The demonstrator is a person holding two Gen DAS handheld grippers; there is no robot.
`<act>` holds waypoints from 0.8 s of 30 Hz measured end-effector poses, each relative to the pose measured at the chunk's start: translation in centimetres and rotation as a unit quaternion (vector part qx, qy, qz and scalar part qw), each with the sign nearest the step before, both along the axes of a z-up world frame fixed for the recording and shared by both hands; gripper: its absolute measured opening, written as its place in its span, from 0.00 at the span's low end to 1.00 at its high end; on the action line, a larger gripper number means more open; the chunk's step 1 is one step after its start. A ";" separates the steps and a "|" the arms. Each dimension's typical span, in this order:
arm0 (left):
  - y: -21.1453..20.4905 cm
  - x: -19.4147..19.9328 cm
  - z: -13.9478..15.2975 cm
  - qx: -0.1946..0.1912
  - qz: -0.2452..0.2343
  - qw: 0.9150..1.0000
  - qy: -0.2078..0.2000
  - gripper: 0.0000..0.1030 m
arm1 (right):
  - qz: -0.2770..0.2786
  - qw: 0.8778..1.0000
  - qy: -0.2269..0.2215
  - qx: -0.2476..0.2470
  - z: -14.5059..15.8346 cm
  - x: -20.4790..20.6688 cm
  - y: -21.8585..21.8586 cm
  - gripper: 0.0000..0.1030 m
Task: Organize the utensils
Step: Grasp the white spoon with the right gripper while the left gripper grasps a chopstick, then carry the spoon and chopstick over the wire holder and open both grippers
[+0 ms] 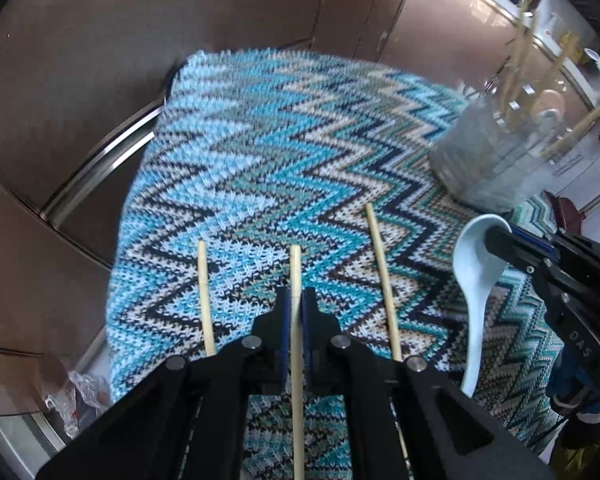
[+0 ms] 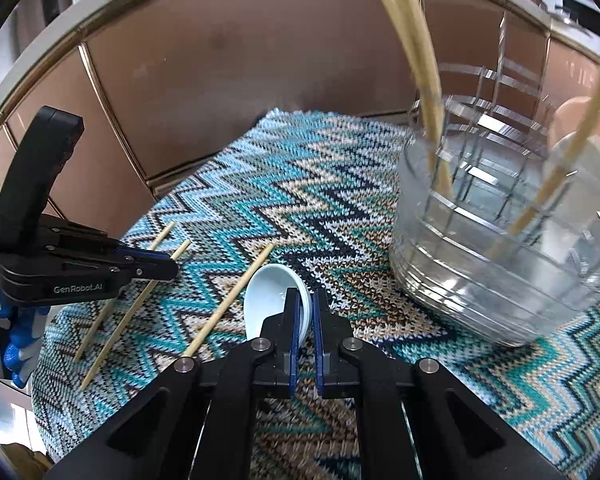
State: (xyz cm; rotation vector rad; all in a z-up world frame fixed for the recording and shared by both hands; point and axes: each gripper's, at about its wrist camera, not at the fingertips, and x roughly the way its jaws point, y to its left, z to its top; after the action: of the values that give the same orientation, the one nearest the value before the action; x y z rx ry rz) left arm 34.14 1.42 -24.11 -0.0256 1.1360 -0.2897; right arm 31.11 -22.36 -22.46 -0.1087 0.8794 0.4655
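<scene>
My left gripper is shut on the middle one of three wooden chopsticks, low over the zigzag knitted mat. Another chopstick lies to its left and a third to its right. My right gripper is shut on the rim of a pale blue ceramic spoon, which also shows in the left wrist view. The left gripper also shows in the right wrist view. A clear plastic utensil holder at the right holds several chopsticks.
The mat covers a narrow table beside brown wall panels with metal trim. The holder also shows in the left wrist view at the mat's far right. A crumpled plastic wrapper lies off the mat at lower left.
</scene>
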 end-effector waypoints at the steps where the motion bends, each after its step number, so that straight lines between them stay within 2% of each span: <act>1: 0.2 -0.4 0.4 -0.003 -0.001 1.000 -0.009 0.05 | -0.001 1.000 -0.007 0.000 0.4 -0.5 -0.1 0.06; 10: 1.5 -6.0 6.2 -0.051 -0.003 0.993 -0.103 0.05 | -0.022 0.997 -0.075 0.000 5.1 -6.9 -0.2 0.06; 19: 2.5 -11.0 11.1 -0.091 0.003 0.983 -0.159 0.05 | -0.049 0.989 -0.137 0.010 9.8 -13.2 -1.1 0.06; 24: 2.6 -13.7 14.1 -0.111 0.004 0.975 -0.194 0.05 | -0.070 0.982 -0.177 0.010 12.6 -16.5 -2.0 0.06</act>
State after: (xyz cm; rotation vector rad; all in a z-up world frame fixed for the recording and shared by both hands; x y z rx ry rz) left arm 20.42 4.03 -10.02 -0.1652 0.7111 -0.3945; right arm 14.63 -24.33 -9.90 -0.1061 0.5285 0.3107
